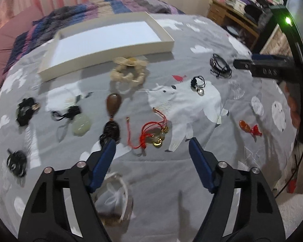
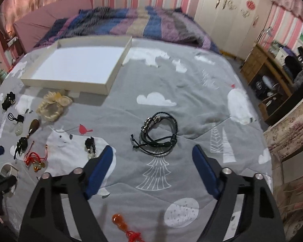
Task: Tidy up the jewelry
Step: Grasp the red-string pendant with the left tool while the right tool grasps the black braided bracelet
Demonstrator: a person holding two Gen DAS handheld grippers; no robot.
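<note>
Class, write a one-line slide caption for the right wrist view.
Open right gripper hovers before a black cord bracelet on the grey bedspread, empty white tray beyond.

Showing matt grey woven cloth on bedspread [image 2: 192, 104], printed white. Looking like matt cardboard/paper: white tray [image 2: 115, 74]. Reading as braided black leather cord with shiny metal beads: bracelet [image 2: 158, 135]. Gleaming glossy, polished stone-like: brown teardrop pendant [image 1: 113, 103], pale green pendant [image 1: 81, 125]. Looking fuzzy, rough knit: striped blanket [image 2: 131, 22]. Appearing matt black plastic with blue rubbery pads [image 1: 103, 165].
</note>
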